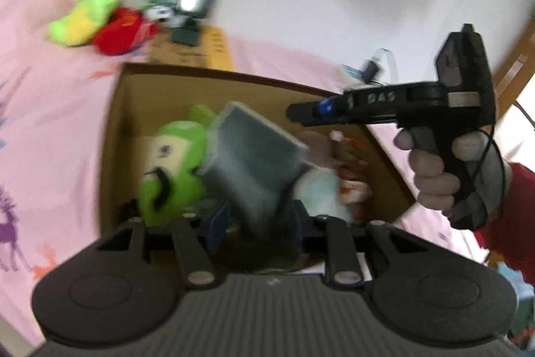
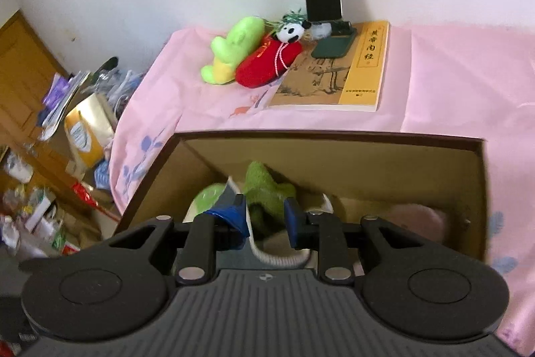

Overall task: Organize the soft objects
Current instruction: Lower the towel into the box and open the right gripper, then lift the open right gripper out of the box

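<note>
Black gripper (image 1: 302, 116), red sleeve (image 1: 515, 209)

Box crowded at left, open at right
Plush toys (image 2: 267, 189) fill the cardboard box's (image 2: 334, 136) left side; bare floor (image 2: 361, 206) shows near its right wall.

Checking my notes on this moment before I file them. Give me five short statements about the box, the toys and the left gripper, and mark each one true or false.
1. The cardboard box stands open on a pink cloth. True.
2. The left gripper holds a grey-blue sponge over the box. True.
3. The box is empty. False: a green plush and other soft things lie inside it.
4. The red plush lies inside the box. False: it lies on the cloth behind the box, beside a yellow-green plush and a small panda.
5. The book lies flat on the cloth behind the box. True.
</note>
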`<state>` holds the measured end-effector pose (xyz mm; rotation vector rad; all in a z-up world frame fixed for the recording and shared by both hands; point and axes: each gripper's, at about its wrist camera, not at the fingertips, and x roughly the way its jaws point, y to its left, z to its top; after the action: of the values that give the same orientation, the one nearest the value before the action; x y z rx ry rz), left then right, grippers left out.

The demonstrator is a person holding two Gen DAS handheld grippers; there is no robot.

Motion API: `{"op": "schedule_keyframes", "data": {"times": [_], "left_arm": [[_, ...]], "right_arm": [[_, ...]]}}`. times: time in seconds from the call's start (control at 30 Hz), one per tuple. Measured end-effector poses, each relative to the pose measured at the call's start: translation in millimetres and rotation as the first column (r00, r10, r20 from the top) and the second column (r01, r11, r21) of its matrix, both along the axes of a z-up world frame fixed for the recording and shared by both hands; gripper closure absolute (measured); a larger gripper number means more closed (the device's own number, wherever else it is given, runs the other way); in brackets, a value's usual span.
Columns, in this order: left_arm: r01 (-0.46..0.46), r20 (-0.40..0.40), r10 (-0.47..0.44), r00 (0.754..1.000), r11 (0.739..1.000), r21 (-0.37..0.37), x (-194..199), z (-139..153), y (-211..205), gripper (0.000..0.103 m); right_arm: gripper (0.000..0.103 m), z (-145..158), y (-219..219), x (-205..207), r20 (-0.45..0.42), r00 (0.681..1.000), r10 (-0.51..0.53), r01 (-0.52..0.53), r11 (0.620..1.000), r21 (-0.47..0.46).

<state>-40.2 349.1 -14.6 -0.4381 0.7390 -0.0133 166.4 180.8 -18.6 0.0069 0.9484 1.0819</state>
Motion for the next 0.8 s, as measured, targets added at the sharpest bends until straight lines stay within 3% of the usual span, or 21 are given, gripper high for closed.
{"op": "schedule_keyframes", "data": {"times": [0.17, 0.33, 0.53, 0.57, 0.6, 0.63, 0.8], "left_arm": [[0.155, 0.042, -0.155, 0.987, 0.988, -0.004, 7, 6, -24, 0.070], [0.153, -0.018, -0.153, 0.988, 0.988, 0.003, 27, -7, -28, 0.070], [0.074, -0.044, -0.073, 0.996, 0.997, 0.018, 35, -5, -12, 0.070], [0.069, -0.038, -0.068, 0.997, 0.997, 0.023, 33, -2, -10, 0.069], [0.063, -0.030, -0.062, 0.998, 0.998, 0.025, 31, 1, -8, 0.057], [0.054, -0.026, -0.054, 0.998, 0.998, 0.026, 29, 3, -6, 0.052], [0.027, 0.002, -0.027, 1.000, 0.997, 0.075, 19, 17, -7, 0.051]], "right_arm": [[0.094, -3, -23, -17, 0.028, 0.997, 0.070, -0.065, 0.987, -0.146], [0.094, -16, -17, -35, 0.035, 0.990, 0.137, -0.125, 0.965, -0.233], [0.094, -26, 12, -36, 0.012, 0.995, 0.100, -0.096, 0.979, -0.180], [0.094, -25, 15, -34, 0.005, 0.996, 0.084, -0.082, 0.982, -0.168], [0.094, -25, 17, -31, -0.002, 0.998, 0.061, -0.061, 0.986, -0.154], [0.094, -24, 17, -28, -0.011, 0.999, 0.043, -0.044, 0.988, -0.148], [0.094, -2, 1, -32, 0.013, 1.000, 0.012, -0.011, 0.997, -0.072]]}}
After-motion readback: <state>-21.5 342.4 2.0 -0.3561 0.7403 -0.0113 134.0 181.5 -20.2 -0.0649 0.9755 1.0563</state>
